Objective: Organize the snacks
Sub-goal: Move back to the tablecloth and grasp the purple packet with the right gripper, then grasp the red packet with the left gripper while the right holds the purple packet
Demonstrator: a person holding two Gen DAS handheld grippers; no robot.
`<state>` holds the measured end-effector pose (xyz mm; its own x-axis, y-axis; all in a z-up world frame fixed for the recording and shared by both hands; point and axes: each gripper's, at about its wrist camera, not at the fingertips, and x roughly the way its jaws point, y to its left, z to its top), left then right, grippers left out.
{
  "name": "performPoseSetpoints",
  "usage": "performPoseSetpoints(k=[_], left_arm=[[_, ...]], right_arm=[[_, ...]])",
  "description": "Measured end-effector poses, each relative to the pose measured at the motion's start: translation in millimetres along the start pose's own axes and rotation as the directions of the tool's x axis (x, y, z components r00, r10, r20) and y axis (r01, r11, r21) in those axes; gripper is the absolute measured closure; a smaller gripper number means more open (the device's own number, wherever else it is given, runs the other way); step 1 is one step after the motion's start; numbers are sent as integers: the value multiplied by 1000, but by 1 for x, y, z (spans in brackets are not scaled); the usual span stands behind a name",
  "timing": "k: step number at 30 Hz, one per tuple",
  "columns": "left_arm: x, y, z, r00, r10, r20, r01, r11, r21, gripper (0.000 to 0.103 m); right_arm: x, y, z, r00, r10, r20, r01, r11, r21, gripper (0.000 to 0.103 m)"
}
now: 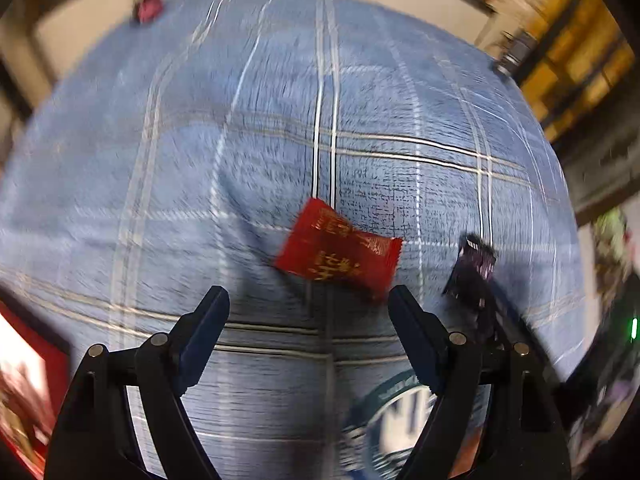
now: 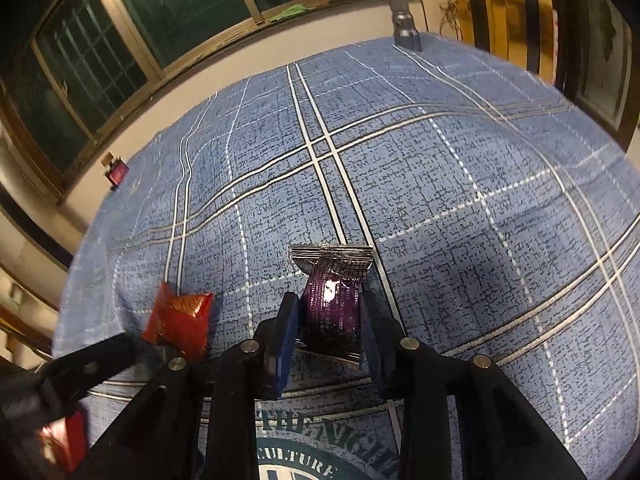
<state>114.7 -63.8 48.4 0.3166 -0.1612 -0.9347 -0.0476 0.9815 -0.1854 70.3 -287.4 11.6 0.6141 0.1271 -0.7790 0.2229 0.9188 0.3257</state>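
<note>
Purple packet: we see the purple packet point(image 2: 332, 304) clamped between the jaws of the right gripper point(image 2: 330, 326), its crimped silver end pointing far.
Red packet: the red packet point(image 1: 338, 254) lies on the checked cloth point(image 1: 240, 160), just beyond the left gripper point(image 1: 308, 312), whose jaws stand wide apart with nothing between them.
Textures: both packets are glossy, crinkled foil; the red one carries gold print; the cloth is woven blue with pale lines.
Views: our left view is blurred; only the right shows the window point(image 2: 120, 40) and a grey torch point(image 2: 404, 24) at the far edge.
</note>
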Motion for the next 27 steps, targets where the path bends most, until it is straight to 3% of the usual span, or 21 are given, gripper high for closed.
performPoseSetpoints(k=[3,7,10,14,17,19,21,23,27], left_arm=[[16,3,3,998,-23,-53,18,996,-87,21],[27,-5,5,998,-4,-69,-2,996,-91,21],[35,-13,12,997,53,-62,-57,997,-55,20],[42,-32,24,989,145,-22,-142,986,93,20],[42,-52,26,969,240,58,-246,937,248,20],[38,-67,24,932,326,158,-361,870,335,20],[27,-79,19,904,343,256,-421,820,387,20],[19,-85,16,912,309,270,-400,816,418,20],[16,-87,6,955,238,174,-294,823,486,20]], right_arm=[[0,-4,2,1000,18,-10,-18,1000,26,71],[-1,-7,2,1000,26,-13,-25,999,44,71],[-1,-8,2,999,34,-14,-33,998,55,71],[-2,-11,2,998,54,-15,-52,995,87,71],[-2,-12,2,998,54,-13,-53,994,96,71],[-3,-11,1,999,44,-9,-43,995,88,71],[-3,-9,1,1000,30,-8,-29,997,73,70],[-2,-7,1,1000,28,-7,-27,997,70,70],[-1,-7,2,999,35,-8,-34,996,78,70]])
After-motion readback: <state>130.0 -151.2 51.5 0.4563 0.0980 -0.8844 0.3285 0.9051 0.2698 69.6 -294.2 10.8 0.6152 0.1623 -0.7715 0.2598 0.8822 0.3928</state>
